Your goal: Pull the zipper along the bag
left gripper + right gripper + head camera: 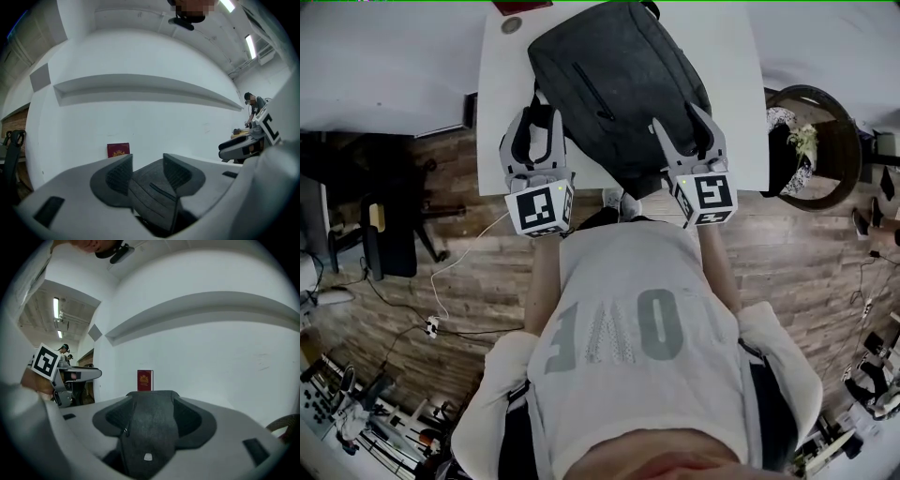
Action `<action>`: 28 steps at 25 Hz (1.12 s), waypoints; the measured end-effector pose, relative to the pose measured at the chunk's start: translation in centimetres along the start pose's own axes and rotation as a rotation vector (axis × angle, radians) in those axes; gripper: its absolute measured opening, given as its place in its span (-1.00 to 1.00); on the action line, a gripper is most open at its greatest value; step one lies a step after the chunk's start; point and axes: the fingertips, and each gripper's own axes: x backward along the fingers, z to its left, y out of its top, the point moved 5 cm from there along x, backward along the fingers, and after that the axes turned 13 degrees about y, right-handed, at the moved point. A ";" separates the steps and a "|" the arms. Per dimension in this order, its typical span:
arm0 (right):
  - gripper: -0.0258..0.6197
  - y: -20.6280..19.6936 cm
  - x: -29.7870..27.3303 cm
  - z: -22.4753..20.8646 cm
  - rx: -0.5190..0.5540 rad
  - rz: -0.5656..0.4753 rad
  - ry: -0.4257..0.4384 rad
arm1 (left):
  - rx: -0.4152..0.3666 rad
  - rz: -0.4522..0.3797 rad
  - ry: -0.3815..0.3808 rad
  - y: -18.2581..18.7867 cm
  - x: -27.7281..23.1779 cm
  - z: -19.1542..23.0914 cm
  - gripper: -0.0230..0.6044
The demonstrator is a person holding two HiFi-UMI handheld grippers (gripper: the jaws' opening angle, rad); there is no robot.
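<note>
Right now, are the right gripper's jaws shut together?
No. In the right gripper view, the jaws of the right gripper stand apart, and the dark backpack shows in the gap between them.

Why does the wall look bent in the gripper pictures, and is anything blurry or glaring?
Left gripper view: the wide lens bows the wall ledge, the corners go dark, and the ceiling lights blow out white. Right gripper view: the same bowing, and the near bag looks slightly soft. Head view: even light, with the room's edges curving.
</note>
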 end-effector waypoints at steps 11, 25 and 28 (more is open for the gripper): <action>0.20 -1.8 0.4 -2.1 -0.031 0.078 -0.029 | 0.016 0.054 -0.094 -2.0 -1.1 0.0 0.26; 0.20 -8.9 4.6 0.4 -0.079 0.397 0.127 | -0.102 0.414 -0.565 -12.0 3.5 -5.0 0.26; 0.20 -9.9 4.9 1.0 -0.063 0.453 0.155 | -0.102 0.457 -0.576 -13.3 3.8 -5.2 0.26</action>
